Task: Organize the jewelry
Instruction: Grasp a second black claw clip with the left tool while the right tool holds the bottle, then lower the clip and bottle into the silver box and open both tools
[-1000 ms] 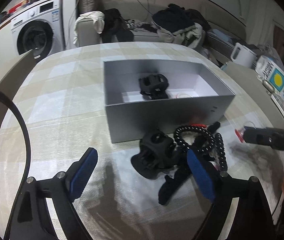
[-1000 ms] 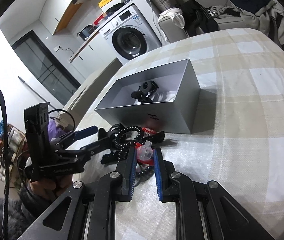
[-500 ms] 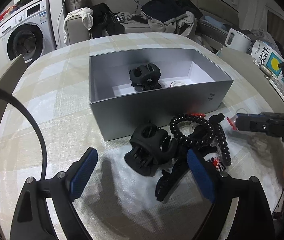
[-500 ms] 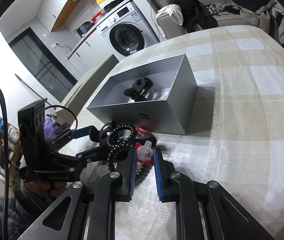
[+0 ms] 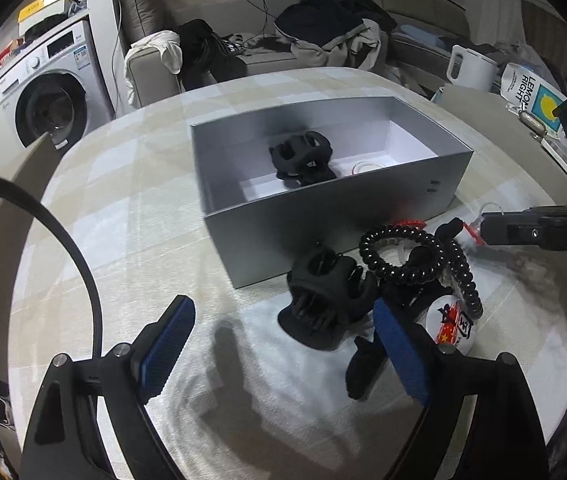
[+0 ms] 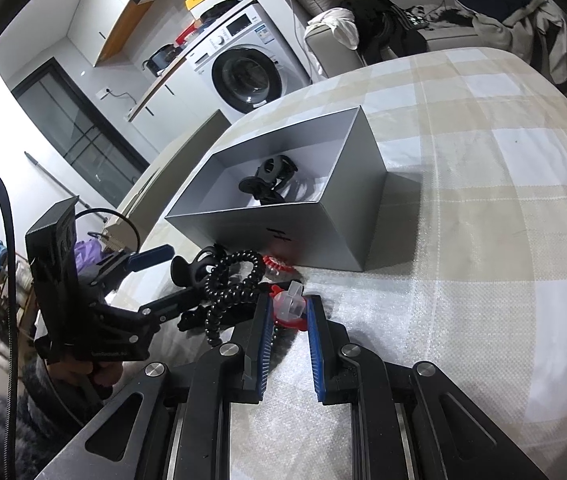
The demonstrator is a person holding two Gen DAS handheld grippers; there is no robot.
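A grey open box (image 5: 323, 216) (image 6: 323, 236) stands mid-table with a black claw clip (image 5: 303, 156) (image 6: 269, 180) and a thin ring (image 5: 367, 168) inside. In front of it lies a pile: another black claw clip (image 5: 323, 300) (image 6: 191, 268), a black spiral hair tie (image 5: 411, 256) (image 6: 235, 276), a round badge (image 5: 453, 322), a red piece (image 5: 409, 222) and a flat black clip (image 5: 363, 368). My left gripper (image 5: 283, 344) (image 6: 175, 276) is open, its pads straddling the loose claw clip without touching it. My right gripper (image 6: 291, 312) (image 5: 495, 228) is shut on a small clear-and-red piece (image 6: 291, 304) at the pile's right edge.
The table wears a checked cloth (image 6: 463, 200). Its rounded edge runs near the right gripper (image 5: 563, 360). Beyond the table are a washing machine (image 5: 47, 96), a sofa heaped with clothes (image 5: 323, 28) and a white kettle (image 5: 469, 68). A black cable (image 5: 63, 248) loops at the left.
The left wrist view has rolled, so the box and pile sit differently in it, with the loose claw clip closer to the pads. The right gripper keeps its grip in place.
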